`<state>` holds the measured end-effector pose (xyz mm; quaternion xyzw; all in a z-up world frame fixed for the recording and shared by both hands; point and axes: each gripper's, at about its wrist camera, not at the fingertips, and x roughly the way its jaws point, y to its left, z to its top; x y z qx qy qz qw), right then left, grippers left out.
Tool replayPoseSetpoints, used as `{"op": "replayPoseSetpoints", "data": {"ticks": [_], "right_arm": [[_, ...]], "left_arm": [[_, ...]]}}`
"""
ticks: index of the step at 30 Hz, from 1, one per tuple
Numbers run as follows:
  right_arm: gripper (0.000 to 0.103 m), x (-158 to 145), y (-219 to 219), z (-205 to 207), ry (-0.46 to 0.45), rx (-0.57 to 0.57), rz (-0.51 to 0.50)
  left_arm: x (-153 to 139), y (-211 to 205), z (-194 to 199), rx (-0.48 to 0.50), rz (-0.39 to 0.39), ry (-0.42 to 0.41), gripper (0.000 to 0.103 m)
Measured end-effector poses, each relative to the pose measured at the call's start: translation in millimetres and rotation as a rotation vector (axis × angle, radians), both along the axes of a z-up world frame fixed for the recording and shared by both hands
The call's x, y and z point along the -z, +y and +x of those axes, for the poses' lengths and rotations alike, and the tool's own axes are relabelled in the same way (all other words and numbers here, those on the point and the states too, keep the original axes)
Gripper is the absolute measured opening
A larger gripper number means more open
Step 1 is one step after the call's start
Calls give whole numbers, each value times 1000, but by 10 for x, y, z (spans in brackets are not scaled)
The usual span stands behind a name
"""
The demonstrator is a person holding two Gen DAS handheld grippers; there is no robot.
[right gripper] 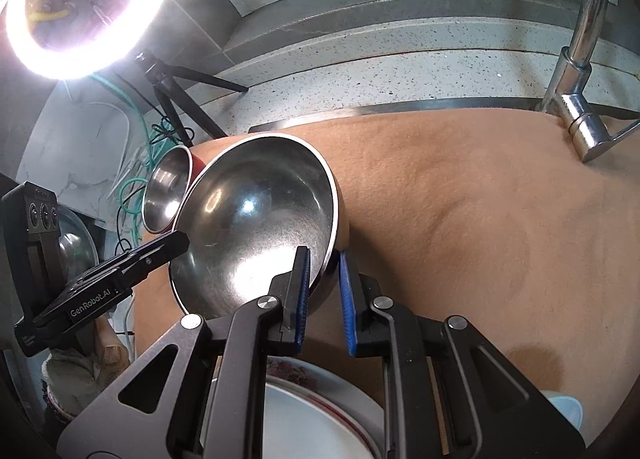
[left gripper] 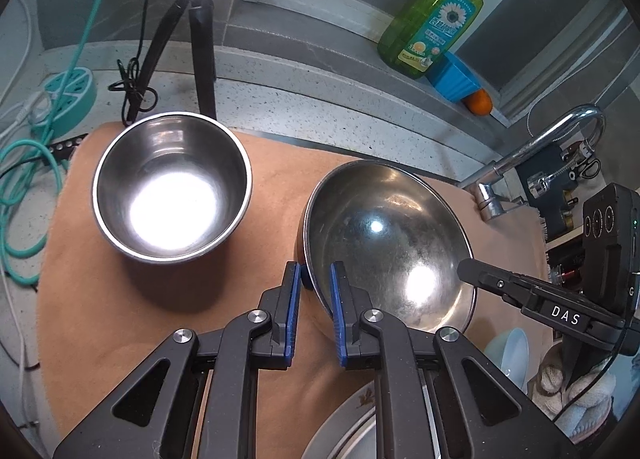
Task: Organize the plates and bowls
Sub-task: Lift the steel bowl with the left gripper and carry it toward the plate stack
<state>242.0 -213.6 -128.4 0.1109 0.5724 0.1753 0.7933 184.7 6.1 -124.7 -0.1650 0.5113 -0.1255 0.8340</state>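
Note:
A wide steel bowl (left gripper: 384, 243) stands tilted on the orange cloth (left gripper: 120, 299). My left gripper (left gripper: 314, 271) straddles its near left rim, one pad inside and one outside, with a gap around the rim. My right gripper (right gripper: 324, 259) straddles the opposite rim of the same bowl (right gripper: 256, 235) the same way. A deeper steel bowl (left gripper: 172, 187) with a red outside stands upright to the left, also in the right wrist view (right gripper: 168, 191). White plates (right gripper: 312, 411) lie below the grippers.
A tripod (left gripper: 200, 39) and teal cables (left gripper: 24, 179) stand at the back left. A faucet (right gripper: 580, 71) rises at the right. A green soap bottle (left gripper: 436, 19), blue cup (left gripper: 456, 75) and orange (left gripper: 480, 101) sit on the ledge. A ring light (right gripper: 80, 7) glares.

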Motion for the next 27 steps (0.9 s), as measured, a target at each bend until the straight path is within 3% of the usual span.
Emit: {"op": "replayPoseSetpoints", "data": {"ticks": [14,27], "right_arm": [[15,-205,322,-364,-43,-83,29],[16,-299,645,-689,-52,-159,51]], "left_arm": [[-255,292,-421,-74,10,-64,13],[-302,579,-834,-129,21,-77,13]]}}
